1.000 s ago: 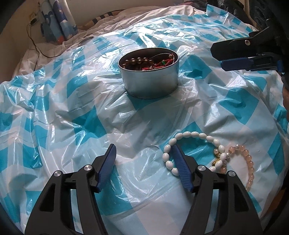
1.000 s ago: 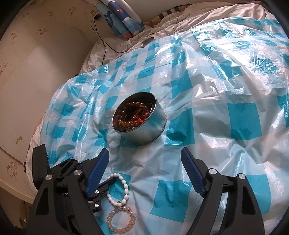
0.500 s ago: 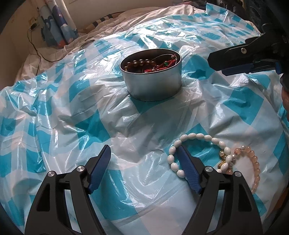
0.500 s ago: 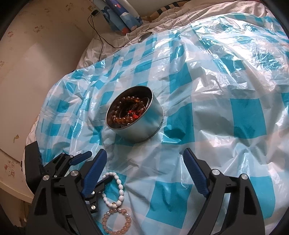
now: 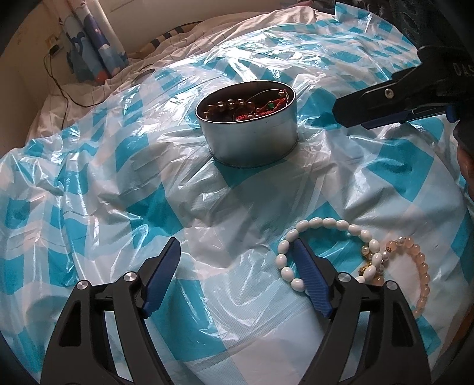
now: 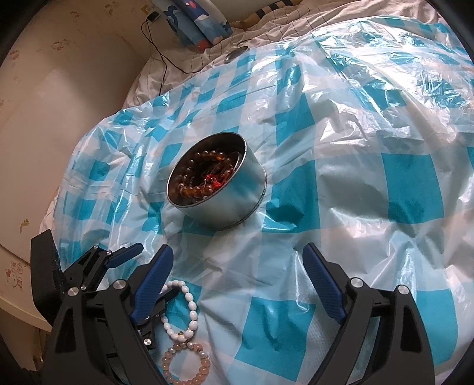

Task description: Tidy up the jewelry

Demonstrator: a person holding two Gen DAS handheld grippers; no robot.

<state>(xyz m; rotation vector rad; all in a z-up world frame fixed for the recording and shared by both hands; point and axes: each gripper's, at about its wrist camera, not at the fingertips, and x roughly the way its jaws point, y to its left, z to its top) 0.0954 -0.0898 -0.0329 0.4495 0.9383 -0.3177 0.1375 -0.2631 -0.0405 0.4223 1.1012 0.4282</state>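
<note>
A round metal tin (image 5: 248, 139) holding brown beads and a red cord stands on the blue-checked plastic sheet (image 5: 118, 189); it also shows in the right wrist view (image 6: 219, 192). A white bead bracelet (image 5: 323, 225) and a pink bead bracelet (image 5: 420, 266) lie side by side, touching. My left gripper (image 5: 237, 254) is open, low over the sheet, its right finger inside the white bracelet's loop. My right gripper (image 6: 237, 266) is open and empty, above the sheet in front of the tin. Both bracelets show at its lower left, the white (image 6: 189, 305) and the pink (image 6: 186, 364).
A patterned roll (image 5: 94, 50), a cable and a small charger (image 6: 154, 16) lie at the far edge by the wall. The sheet covers a soft, wrinkled bed. The right gripper shows in the left view as a dark bar (image 5: 394, 100).
My left gripper has edged forward and lower, its right finger settling further inside the white bracelet. My right gripper has drifted slightly, staying open.
</note>
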